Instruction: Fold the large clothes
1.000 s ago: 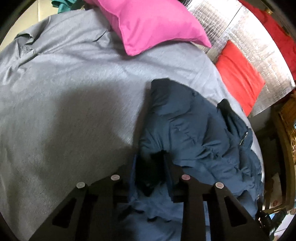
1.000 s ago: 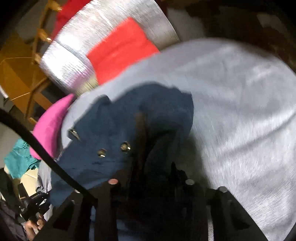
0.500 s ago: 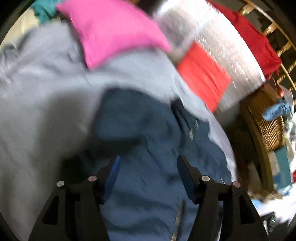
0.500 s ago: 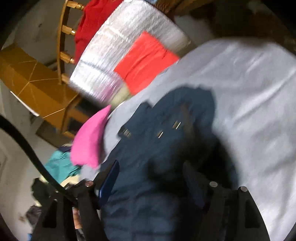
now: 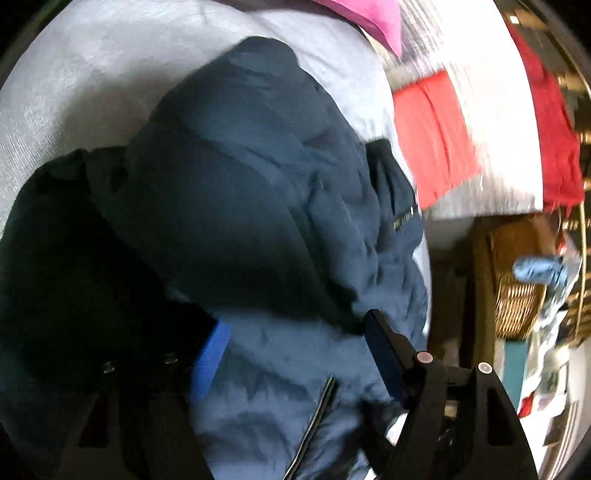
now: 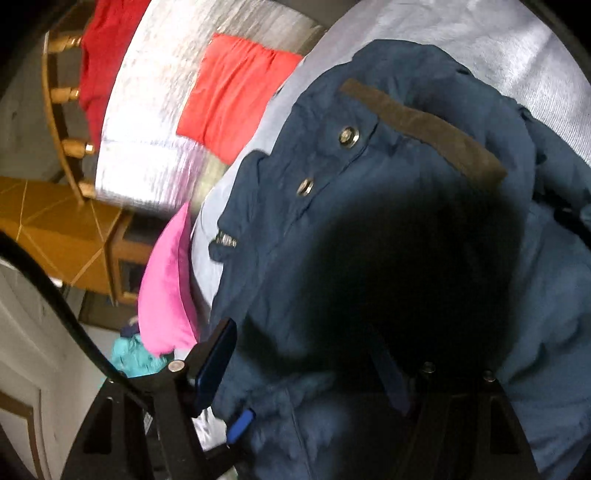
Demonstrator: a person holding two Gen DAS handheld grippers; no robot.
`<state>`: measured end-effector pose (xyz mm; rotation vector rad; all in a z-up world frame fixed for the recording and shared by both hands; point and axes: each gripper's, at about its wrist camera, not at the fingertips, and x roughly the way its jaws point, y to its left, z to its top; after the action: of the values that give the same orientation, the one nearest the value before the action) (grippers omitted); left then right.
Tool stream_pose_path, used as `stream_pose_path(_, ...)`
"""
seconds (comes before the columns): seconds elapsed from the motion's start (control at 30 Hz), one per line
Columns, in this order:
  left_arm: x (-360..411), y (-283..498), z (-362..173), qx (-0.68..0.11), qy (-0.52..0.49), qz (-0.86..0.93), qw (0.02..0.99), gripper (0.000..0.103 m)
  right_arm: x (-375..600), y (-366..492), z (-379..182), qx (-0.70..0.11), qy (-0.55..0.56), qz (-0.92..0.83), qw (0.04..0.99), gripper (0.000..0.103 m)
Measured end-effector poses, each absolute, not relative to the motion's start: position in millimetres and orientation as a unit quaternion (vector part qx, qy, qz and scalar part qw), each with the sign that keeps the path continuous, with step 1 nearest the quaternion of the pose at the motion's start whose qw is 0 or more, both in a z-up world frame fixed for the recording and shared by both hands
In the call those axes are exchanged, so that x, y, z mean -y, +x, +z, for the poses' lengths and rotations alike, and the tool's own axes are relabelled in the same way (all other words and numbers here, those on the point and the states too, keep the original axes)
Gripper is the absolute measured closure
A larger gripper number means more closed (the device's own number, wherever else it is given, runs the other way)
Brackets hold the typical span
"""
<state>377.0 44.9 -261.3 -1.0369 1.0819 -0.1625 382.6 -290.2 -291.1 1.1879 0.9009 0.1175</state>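
Note:
A navy padded jacket [image 5: 258, 177] lies bunched on the grey bed sheet [image 5: 74, 74]. In the right wrist view the jacket [image 6: 369, 184] shows metal snaps and a brown strip. My left gripper [image 5: 295, 354] is open, its fingers spread just above the jacket, holding nothing. My right gripper [image 6: 306, 362] is open too, close over the jacket; its right finger sits in deep shadow.
A pink pillow [image 5: 369, 14] and a red pillow [image 5: 432, 136] lie against a silver padded headboard [image 6: 147, 129]. A wicker basket [image 5: 517, 295] stands beside the bed. A wooden cabinet [image 6: 55, 229] and a teal garment [image 6: 133, 354] are beyond the bed edge.
Both grippers were shut on the jacket a second ago; both have opened and let go. Both cameras have swung and moved in closer over the jacket.

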Motion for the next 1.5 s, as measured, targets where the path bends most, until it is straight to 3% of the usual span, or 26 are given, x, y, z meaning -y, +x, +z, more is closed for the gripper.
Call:
stream_pose_path(0.1, -42, 378, -265, -0.47, -0.477, -0.068, 0.74, 0.032, 292, 386, -292, -0.415, 0.525, 0.032, 0.742, 0.063)
stream_pose_path(0.13, -41, 378, -265, -0.466, -0.47, -0.061, 0.747, 0.042, 292, 388, -294, -0.421, 0.521, 0.034, 0.742, 0.065)
stream_pose_path(0.27, -36, 381, -262, -0.461, -0.437, -0.048, 0.771, 0.062, 292, 387, -280, -0.413, 0.488, 0.045, 0.767, 0.077)
stream_pose_path(0.47, -33, 383, -248, -0.465, -0.377, -0.035, 0.8, 0.066, 284, 384, -264, -0.392, 0.43, 0.051, 0.811, 0.077)
stream_pose_path(0.63, -39, 378, -254, -0.49, -0.359, -0.026, 0.794, 0.054, 290, 380, -289, -0.415, 0.47, 0.061, 0.776, 0.073)
stream_pose_path(0.77, -45, 381, -254, -0.495, -0.379, -0.029, 0.781, 0.051, 303, 373, -286, -0.418, 0.487, 0.074, 0.764, 0.05)
stream_pose_path(0.97, -66, 372, -254, -0.479, -0.422, -0.01, 0.77, 0.05, 355, 348, -294, -0.382, 0.539, 0.027, 0.751, 0.049)
stream_pose_path(1.07, -54, 379, -253, -0.49, -0.364, -0.006, 0.792, 0.05, 364, 354, -309, -0.397, 0.551, 0.016, 0.734, 0.064)
stream_pose_path(1.2, -46, 384, -250, -0.504, -0.321, -0.008, 0.802, 0.05, 364, 356, -300, -0.428, 0.51, 0.007, 0.746, 0.067)
stream_pose_path(1.33, -45, 380, -234, -0.529, -0.277, -0.013, 0.802, 0.046, 366, 349, -276, -0.453, 0.484, 0.017, 0.748, 0.058)
stream_pose_path(1.37, -46, 378, -228, -0.533, -0.267, -0.019, 0.802, 0.046, 368, 343, -268, -0.456, 0.477, 0.031, 0.751, 0.05)
stream_pose_path(1.5, -63, 367, -205, -0.514, -0.27, -0.028, 0.813, 0.046, 382, 322, -236, -0.423, 0.452, 0.034, 0.785, 0.049)
